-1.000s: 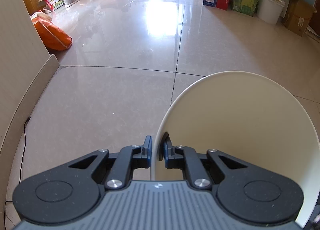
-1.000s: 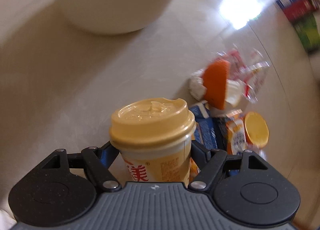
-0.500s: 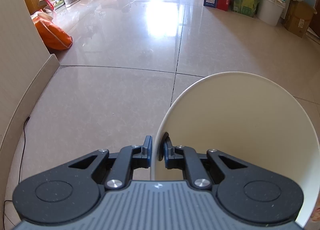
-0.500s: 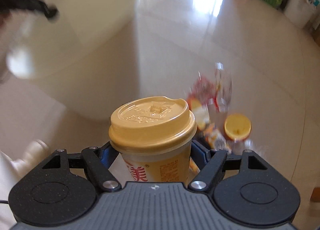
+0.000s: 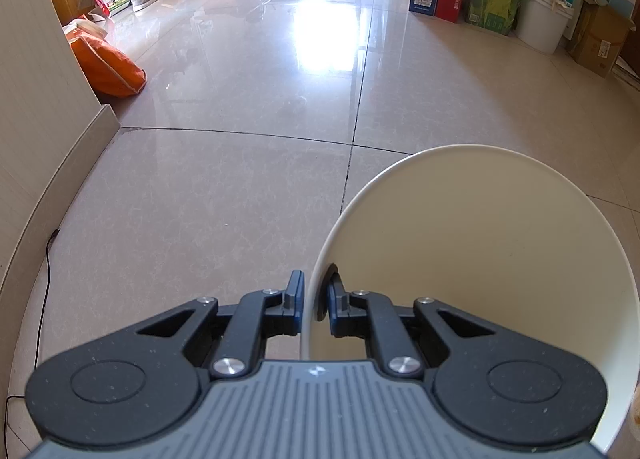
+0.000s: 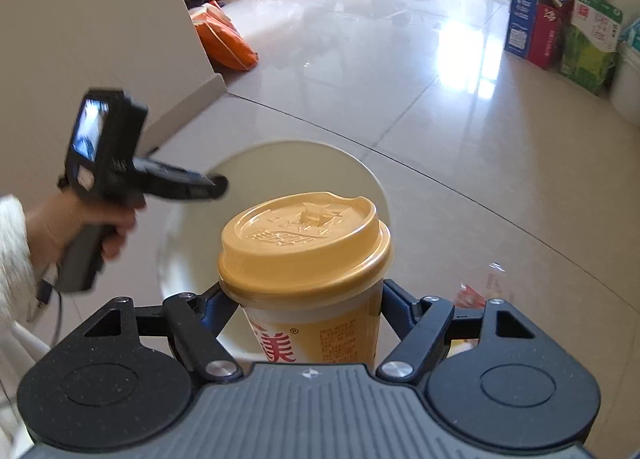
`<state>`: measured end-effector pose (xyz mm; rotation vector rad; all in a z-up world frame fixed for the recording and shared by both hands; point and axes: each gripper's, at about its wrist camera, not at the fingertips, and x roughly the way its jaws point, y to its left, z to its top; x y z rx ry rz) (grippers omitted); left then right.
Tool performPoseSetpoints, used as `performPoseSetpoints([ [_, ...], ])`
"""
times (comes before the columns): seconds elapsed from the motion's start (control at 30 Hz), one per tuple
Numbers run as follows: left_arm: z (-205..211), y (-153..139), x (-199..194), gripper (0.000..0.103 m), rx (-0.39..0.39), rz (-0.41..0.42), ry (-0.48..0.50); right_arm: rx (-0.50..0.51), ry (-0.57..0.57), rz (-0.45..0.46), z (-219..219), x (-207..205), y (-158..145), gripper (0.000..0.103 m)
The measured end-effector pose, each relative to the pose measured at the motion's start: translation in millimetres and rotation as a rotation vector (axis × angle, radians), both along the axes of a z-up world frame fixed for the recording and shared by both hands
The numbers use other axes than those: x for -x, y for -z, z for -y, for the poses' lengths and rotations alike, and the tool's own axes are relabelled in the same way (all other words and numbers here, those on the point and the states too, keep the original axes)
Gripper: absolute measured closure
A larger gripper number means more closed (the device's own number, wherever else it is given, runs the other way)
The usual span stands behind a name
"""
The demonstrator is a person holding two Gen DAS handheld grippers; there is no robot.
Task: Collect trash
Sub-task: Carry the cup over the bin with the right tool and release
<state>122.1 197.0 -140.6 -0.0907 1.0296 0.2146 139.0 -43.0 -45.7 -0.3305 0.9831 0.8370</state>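
Disposal step, I reckon: right gripper [image 6: 308, 299] clamps the lidded yellow cup [image 6: 306, 259] above the cream bin [image 5: 480, 243], whose rim the left gripper [image 5: 314, 299] pinches. Next: centre, then release.

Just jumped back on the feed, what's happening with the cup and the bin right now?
A person is collecting trash with a handheld tool in each hand. The left tool is shut on the rim of the round cream plastic bin, whose mouth faces the camera. The right tool grips a yellow-lidded paper drink cup, held in front of the bin's opening. More wrappers lie on the tiled floor.
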Motion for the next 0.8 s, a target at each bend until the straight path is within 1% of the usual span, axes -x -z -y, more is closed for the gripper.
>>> performPoseSetpoints([
  [0.2, -0.1, -0.1, 0.9, 0.093, 0.002, 0.0, -0.001, 0.011, -0.028, -0.008, -32.1, -0.1, 2.5, 0.023],
  [0.3, -0.2, -0.1, 0.7, 0.093, 0.005, 0.0, -0.003, 0.028, -0.036, 0.0, -38.5, 3.4, 3.8, 0.023],
  [0.37, -0.5, -0.1, 0.9, 0.093, 0.006, -0.001, -0.004, 0.026, -0.01, -0.013, -39.4, 0.2, 5.5, 0.017],
  [0.5, -1.5, -0.3, 0.9, 0.093, 0.011, 0.0, -0.005, -0.017, 0.037, -0.055, -31.7, -6.9, 5.0, 0.014],
  [0.67, -1.3, 0.1, 1.4, 0.093, 0.01, -0.001, -0.006, -0.013, 0.091, -0.05, -12.2, -12.6, 4.1, 0.013],
  [0.8, -1.7, 0.5, 1.5, 0.093, 0.009, -0.001, -0.006, -0.018, 0.154, -0.056, 11.0, -18.2, 10.0, 0.013],
])
